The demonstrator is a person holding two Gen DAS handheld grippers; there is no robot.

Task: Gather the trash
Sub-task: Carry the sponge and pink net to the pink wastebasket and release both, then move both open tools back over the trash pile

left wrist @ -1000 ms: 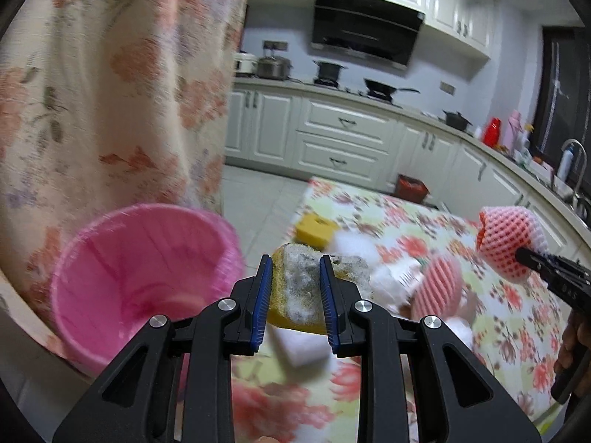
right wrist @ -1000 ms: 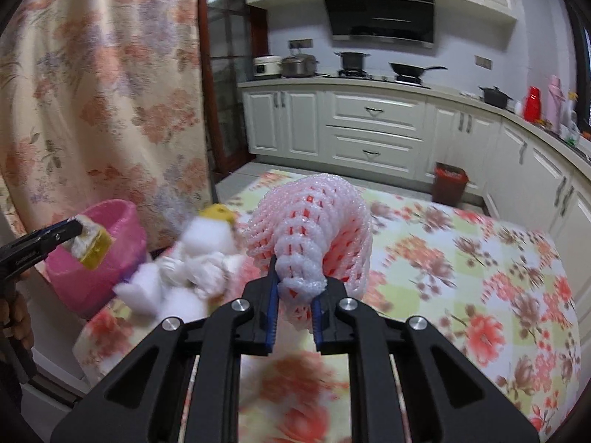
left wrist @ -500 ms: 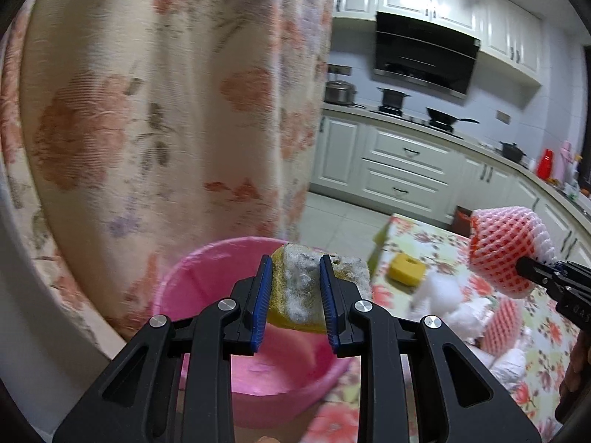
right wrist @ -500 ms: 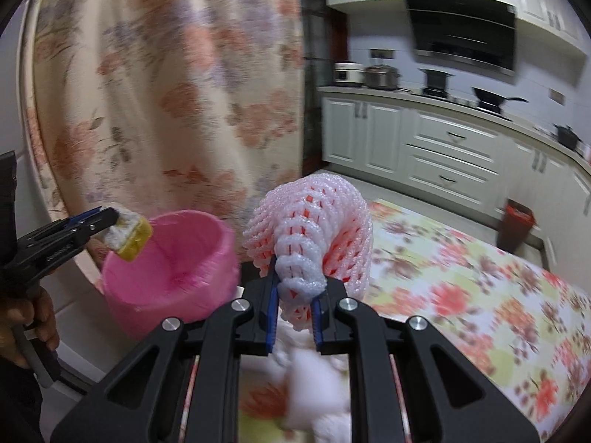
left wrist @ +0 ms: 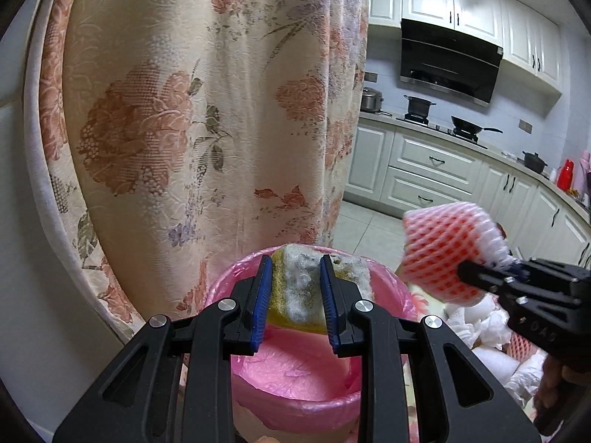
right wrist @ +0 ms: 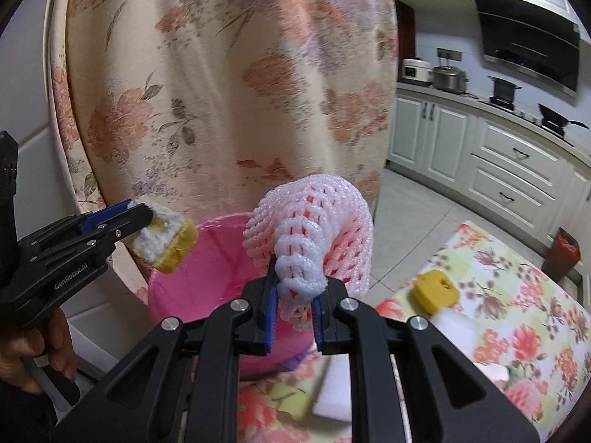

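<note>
Surface: counter under a floral oilcloth (right wrist: 517,332) in cream, green and red, seen at lower right of the right wrist view; its edge meets a pale tiled floor (right wrist: 417,221).

Room: kitchen with white panelled cabinets (left wrist: 432,170), a black range hood (left wrist: 448,64), pots and a pan on the hob, a red flask (left wrist: 565,174) on the far worktop. A cream curtain printed with pink flowers (left wrist: 207,110) fills the left half of both views, hanging right behind the bin.

Bin: round pink plastic bin lined with a pink bag (left wrist: 295,373), standing at the counter's end, in front of the curtain.

Left gripper (left wrist: 295,295): jaws pinching a yellow sponge with a grey-white scouring face (left wrist: 299,288), held over the bin's open mouth, above the near rim. A hand (right wrist: 26,350) grips its handle in the right wrist view.

Right gripper (right wrist: 293,302): jaws pinching the gathered end of a pink-and-white foam fruit net (right wrist: 317,229), which bulges upward above the jaws, above the bin's counter-side rim. In the left wrist view the net sits to the right of the sponge, apart from it.

Other items on the counter: a yellow sponge block with a notch (right wrist: 436,291); a white foam block (right wrist: 454,328) just beside it; crumpled white tissue (left wrist: 480,325); a second foam net, partly hidden behind the right gripper body. A small dark red bin (right wrist: 563,251) stands on the floor beyond.
</note>
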